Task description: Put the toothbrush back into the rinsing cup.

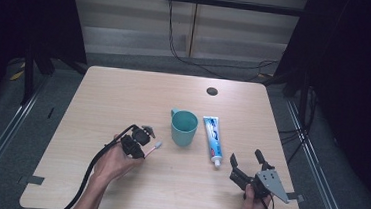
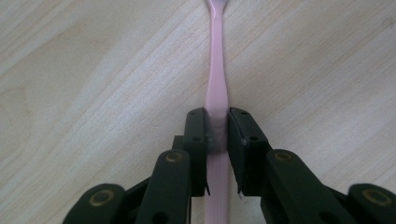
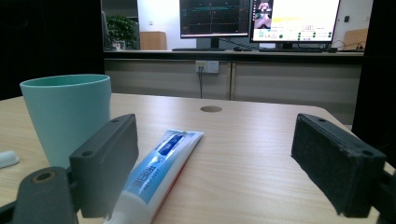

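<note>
Left claw (image 2: 216,133) clamps the pink toothbrush (image 2: 217,70) mid-table; right claw (image 3: 215,163) gapes wide.

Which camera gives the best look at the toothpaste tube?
The high view: the whole toothpaste tube lies flat beside the teal cup, cap toward the person. The right gripper view shows it close but foreshortened, partly behind a jaw.

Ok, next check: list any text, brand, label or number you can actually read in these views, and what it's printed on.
None can be read.
Toothpaste tube: blue and white print along its side, too blurred to read.
Two monitors behind the table: charts and coloured panels, too small to read.
Teal cup, pink toothbrush, table: no markings.
</note>
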Motion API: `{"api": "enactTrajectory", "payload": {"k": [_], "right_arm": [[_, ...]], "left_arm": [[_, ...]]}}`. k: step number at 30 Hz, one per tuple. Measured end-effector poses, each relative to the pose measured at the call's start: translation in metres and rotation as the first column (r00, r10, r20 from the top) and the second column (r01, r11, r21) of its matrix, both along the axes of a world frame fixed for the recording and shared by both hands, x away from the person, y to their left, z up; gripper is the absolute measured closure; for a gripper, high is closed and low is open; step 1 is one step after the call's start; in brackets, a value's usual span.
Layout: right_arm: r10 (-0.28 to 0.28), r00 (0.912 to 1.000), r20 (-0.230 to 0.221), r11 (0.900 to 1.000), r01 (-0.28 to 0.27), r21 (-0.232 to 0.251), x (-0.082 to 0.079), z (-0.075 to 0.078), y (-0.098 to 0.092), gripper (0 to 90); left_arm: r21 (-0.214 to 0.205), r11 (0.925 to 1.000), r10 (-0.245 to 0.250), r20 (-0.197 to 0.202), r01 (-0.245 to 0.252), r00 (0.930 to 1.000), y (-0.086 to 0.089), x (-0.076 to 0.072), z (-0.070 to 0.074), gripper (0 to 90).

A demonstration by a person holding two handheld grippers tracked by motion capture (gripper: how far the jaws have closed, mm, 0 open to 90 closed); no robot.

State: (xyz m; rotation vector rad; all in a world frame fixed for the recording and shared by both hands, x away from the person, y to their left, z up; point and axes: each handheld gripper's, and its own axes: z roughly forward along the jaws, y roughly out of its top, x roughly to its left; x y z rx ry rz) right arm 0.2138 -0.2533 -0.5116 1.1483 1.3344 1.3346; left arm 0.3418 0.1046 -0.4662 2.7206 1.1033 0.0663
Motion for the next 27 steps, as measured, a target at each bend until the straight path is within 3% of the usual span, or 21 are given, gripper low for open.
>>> {"api": "enactTrajectory", "payload": {"k": [6, 10, 16, 27], "right_arm": [[0.0, 1.0, 0.0, 1.0, 0.0, 0.0, 0.0, 0.0, 0.0, 14.1], [0.001, 1.0, 0.0, 1.0, -0.001, 0.001, 0.0, 0.0, 0.0, 14.1], [0.001, 1.0, 0.0, 1.0, -0.001, 0.0, 0.0, 0.0, 0.0, 14.1], [0.001, 1.0, -0.002, 1.0, -0.001, 0.001, 0.0, 0.0, 0.0, 14.1]], "left_arm": [[-0.003, 1.0, -0.008, -0.011, 0.008, 0.9999, 0.001, 0.002, 0.001, 78.8], [-0.059, 0.9981, 0.013, -0.038, -0.015, 0.9992, 0.01, 0.005, 0.0, 78.9], [-0.078, 0.9963, 0.031, -0.048, -0.035, 0.9984, 0.016, 0.005, 0.0, 78.9], [-0.113, 0.9914, 0.061, -0.037, -0.065, 0.9974, 0.022, 0.004, 0.003, 78.9]]}}
